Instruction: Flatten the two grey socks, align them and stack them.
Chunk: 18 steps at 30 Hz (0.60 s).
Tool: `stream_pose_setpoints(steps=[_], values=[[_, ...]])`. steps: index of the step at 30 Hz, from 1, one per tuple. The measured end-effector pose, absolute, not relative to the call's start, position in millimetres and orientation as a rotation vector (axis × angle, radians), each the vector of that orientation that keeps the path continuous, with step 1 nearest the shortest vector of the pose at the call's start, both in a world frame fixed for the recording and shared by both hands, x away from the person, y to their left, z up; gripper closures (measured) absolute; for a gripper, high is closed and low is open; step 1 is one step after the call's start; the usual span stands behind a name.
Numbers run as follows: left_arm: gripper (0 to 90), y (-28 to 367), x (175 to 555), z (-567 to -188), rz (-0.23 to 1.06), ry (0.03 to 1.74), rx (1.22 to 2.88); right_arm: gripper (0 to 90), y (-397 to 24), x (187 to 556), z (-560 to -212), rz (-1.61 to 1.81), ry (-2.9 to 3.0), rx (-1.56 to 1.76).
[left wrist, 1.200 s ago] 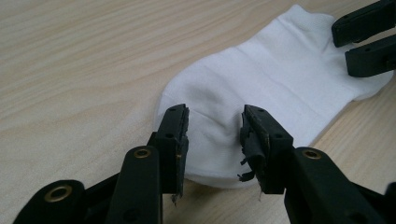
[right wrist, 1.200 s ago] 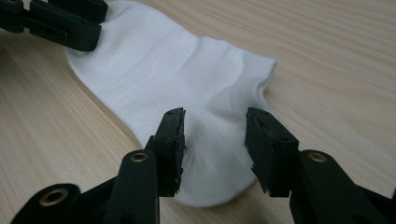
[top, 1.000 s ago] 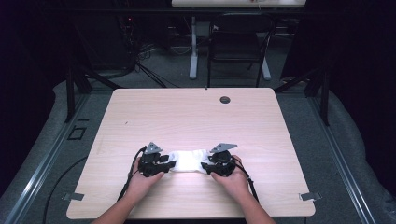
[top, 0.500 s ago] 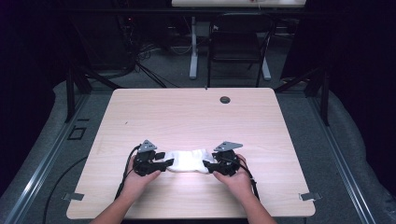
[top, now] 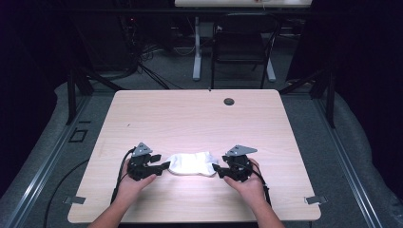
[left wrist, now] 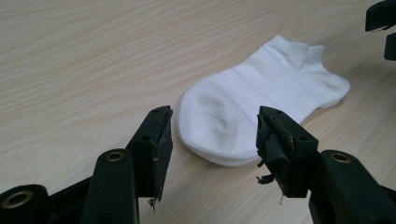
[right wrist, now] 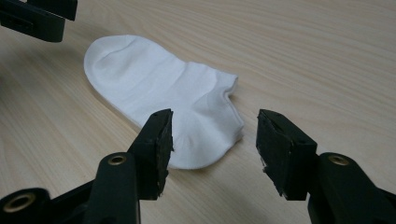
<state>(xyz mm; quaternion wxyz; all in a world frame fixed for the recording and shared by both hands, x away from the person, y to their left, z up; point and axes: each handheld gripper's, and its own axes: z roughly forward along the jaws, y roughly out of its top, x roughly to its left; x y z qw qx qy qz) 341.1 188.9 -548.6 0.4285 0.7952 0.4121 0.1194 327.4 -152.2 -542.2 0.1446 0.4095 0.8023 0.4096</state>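
Sock, white cotton ankle [top: 192,164] | between 2 claws: left gripper [top: 164,166], right gripper [top: 215,167], jaws just spread, nothing pinched | risk: careless regrip bunches fabric

1. We see the sock [top: 192,164] lying flat on the table [top: 190,114], near its front edge and about midway across.
2. The left gripper [top: 159,167] sits just left of the sock's toe end, and the right gripper [top: 219,169] just right of its cuff end, so the sock lies between them.
3. In the left gripper view, the sock [left wrist: 261,102] lies just beyond the jaws, untouched.
4. In the right gripper view, the sock [right wrist: 163,93] likewise lies just ahead of the jaws.
5. A round hole [top: 229,101] sits at the table's far edge, right of centre, well apart from the sock.
6. Behind the table, we see a chair [top: 242,47] on the floor.
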Motion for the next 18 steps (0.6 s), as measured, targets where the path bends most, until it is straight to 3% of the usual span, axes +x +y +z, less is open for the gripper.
stream_pose_setpoints(steps=[18], values=[[46.1,202.8,314.4,-548.3,0.335,1.007,2.059,46.1,-156.4,304.4,-536.0,1.148,2.323,1.194]])
